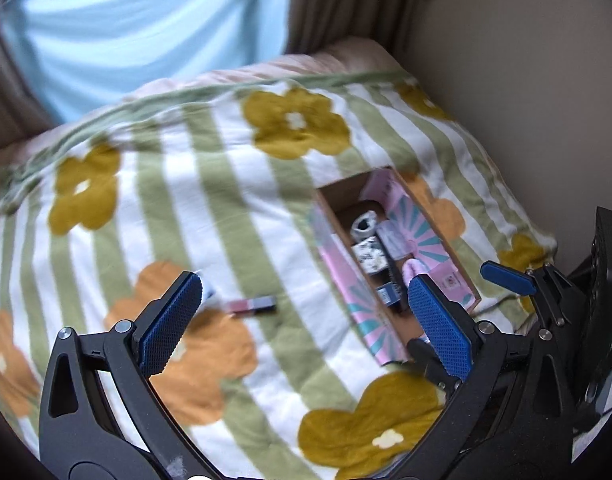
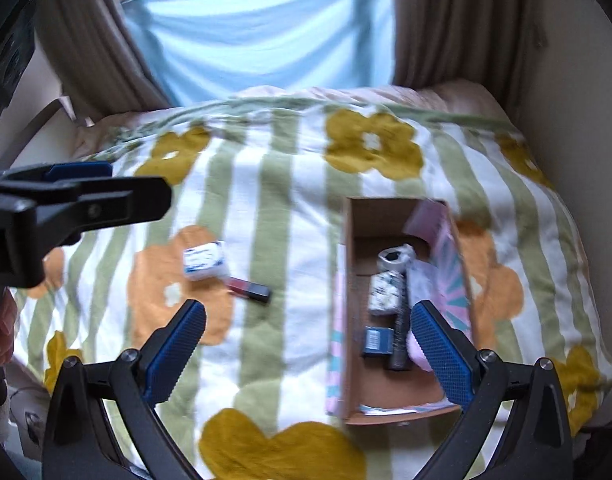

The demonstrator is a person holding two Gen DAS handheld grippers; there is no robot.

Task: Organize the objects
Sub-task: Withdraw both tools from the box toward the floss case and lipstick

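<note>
Left wrist view
Left hand-held gripper (image 1: 304,324): you hold it released, jaws spread wide and nothing between them, above the bed (image 1: 210,208).
Tube (image 1: 253,305): a small red-and-dark tube, perhaps lip gloss, lies loose on the blanket just ahead of your left finger pad.
Small pack (image 1: 208,292): only a white-and-blue corner shows past that same pad; the rest is hidden.
Box (image 1: 333,216): an open cardboard box with a pink patterned outside sits to the right of the tube, well apart from it; it already holds several small things.
Right hand-held gripper (image 1: 505,280): seen from the side at the box's near right corner; only one blue finger shows clearly here.

Right wrist view
Right hand-held gripper (image 2: 307,354): also released and empty, hovering over the blanket at the box's near left side.
Box contents: a white roll, a patterned block, a blue carton (image 2: 377,340), a dark stick and something pink lie inside.
Pack and tube: the pack (image 2: 205,260) rests on an orange flower, with the tube (image 2: 250,289) just beside it, nearly touching.
Left gripper: it enters from the left, high over the blanket.

Step in hand: I judge you are between picks, with two items left outside the box.
Next move: lower one gripper onto the tube or pack, straddle it across its narrow side, close, then carry it to a free spot in the box.
</note>
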